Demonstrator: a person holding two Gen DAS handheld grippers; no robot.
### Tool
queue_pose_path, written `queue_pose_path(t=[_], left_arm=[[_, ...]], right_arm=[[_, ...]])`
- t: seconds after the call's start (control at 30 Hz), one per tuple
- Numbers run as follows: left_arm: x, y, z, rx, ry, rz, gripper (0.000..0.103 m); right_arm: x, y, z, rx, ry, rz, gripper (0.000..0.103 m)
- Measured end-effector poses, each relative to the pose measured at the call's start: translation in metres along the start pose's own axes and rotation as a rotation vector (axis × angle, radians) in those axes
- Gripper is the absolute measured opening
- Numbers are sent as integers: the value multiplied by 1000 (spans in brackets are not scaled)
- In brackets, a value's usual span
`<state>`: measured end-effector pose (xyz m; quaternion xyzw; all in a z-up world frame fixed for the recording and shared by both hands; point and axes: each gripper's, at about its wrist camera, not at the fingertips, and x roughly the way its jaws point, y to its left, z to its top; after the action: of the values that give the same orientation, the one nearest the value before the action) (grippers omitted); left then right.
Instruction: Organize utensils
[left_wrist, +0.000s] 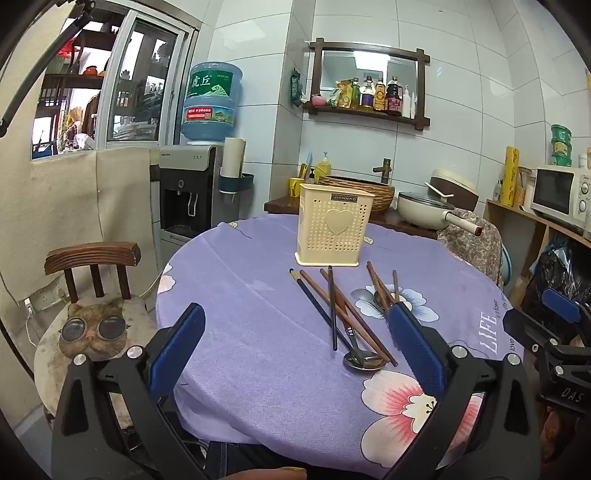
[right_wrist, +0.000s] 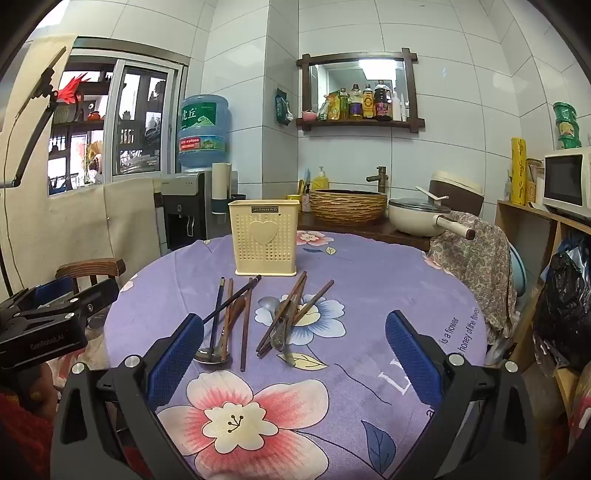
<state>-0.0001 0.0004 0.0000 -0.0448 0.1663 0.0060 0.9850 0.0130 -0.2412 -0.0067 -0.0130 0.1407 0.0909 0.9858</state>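
White-tiled kitchen walls rise behind a round counter (right_wrist: 369, 280) draped in a lilac floral cloth. Toward its far side stands a cream perforated utensil holder (right_wrist: 263, 238) with a heart on its front, upright and empty as far as can be seen. Just near of it the utensils lie loose on the cloth in two clusters. The left cluster (right_wrist: 231, 321) has dark and brown chopsticks crossing one another over a metal spoon (right_wrist: 212, 355) whose bowl points toward the near edge. The right cluster (right_wrist: 290, 317) is a fan of brown chopsticks lying over another spoon on a printed blue flower.

The left claw (left_wrist: 295, 334) hovers over the near left of the counter, its blue pads spread wide apart with nothing between them. The right claw (right_wrist: 293, 341) hangs over the near edge, likewise fully apart and empty. Neither touches a utensil.

Beyond the counter are a water dispenser (right_wrist: 188, 206) with a blue bottle, a woven basin (right_wrist: 347, 206) and a cream pan (right_wrist: 417, 218); a microwave (right_wrist: 567, 181) sits at far right.
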Motion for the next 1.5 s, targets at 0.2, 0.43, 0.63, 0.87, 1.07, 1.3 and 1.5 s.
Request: queue_pose_path(t=[0.2, 0.43, 0.63, 0.87, 1.07, 1.3, 1.5], left_arm=[[0, 0, 0, -1, -2, 0, 98], [1, 0, 0, 0, -4, -5, 98], [0, 4, -1, -1, -2, -6, 98], [5, 6, -1, -4, 6, -3, 98], [6, 7, -1, -4, 5, -3, 98], [7, 7, -2, -3, 6, -3, 98], [11, 11, -3, -3, 9, -6, 98]], right_arm=[[1, 0, -1, 1, 6, -1, 97], [2, 1, 0, -4, 7, -3, 97], [1, 0, 0, -3, 9, -2, 97], [5, -2, -3, -7, 13, -4, 97], [5, -1, -2, -8, 16, -4, 97], [5, -1, -2, -11, 16, -6, 97], [5, -1, -2, -11, 16, -4, 97]])
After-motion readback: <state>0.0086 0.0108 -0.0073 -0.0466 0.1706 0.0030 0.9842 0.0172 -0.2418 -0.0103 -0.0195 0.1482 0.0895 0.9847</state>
